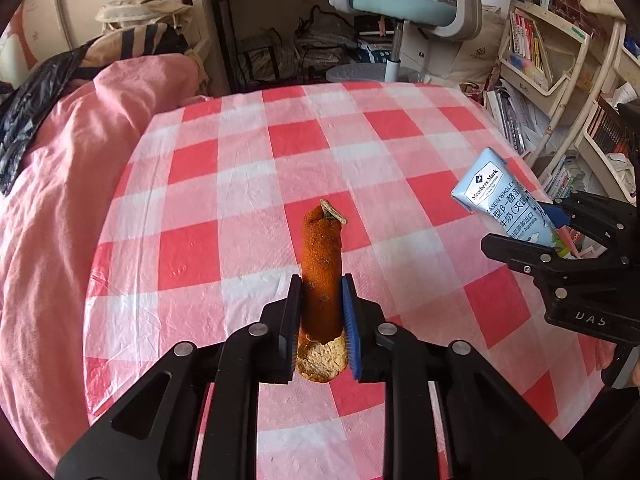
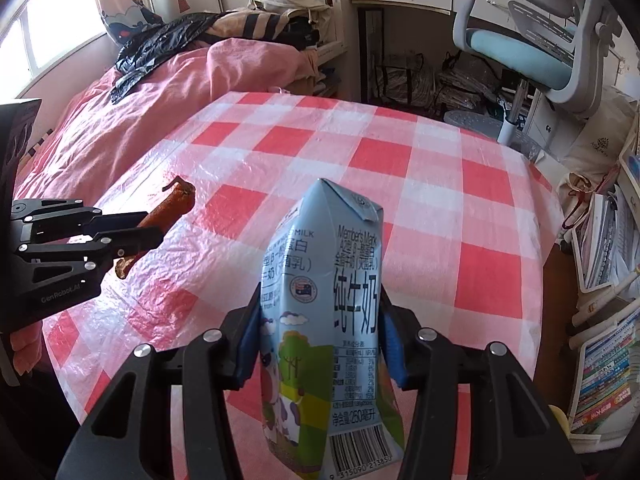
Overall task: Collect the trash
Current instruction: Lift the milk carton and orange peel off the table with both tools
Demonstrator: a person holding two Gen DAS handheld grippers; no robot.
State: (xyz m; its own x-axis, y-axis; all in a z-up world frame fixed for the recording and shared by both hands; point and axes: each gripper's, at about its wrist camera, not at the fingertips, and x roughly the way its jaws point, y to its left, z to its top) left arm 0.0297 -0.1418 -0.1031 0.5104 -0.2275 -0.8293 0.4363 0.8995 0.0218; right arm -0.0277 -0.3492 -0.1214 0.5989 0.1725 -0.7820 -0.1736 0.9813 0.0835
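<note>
Peel [image 1: 322, 276]: rolled orange strip, lower end hiding between pads.
Left gripper [image 1: 321, 320]: pinching peel, nearly closed.
Right gripper [image 2: 320, 340]: clamping milk carton [image 2: 324, 300], base cut off at frame bottom.

- Light: bright daylight from the window [image 2: 44, 36] at upper left of the right wrist view; pane blown out to white.
- Glare: soft sheen on the crinkled checked cloth [image 2: 320, 160] over the bench.
- Shadows: faint and diffuse.
- Distortion: strong fisheye bowing; dark vignette in all corners.
- Focus: centres sharp, edges slightly soft; no motion blur.
</note>
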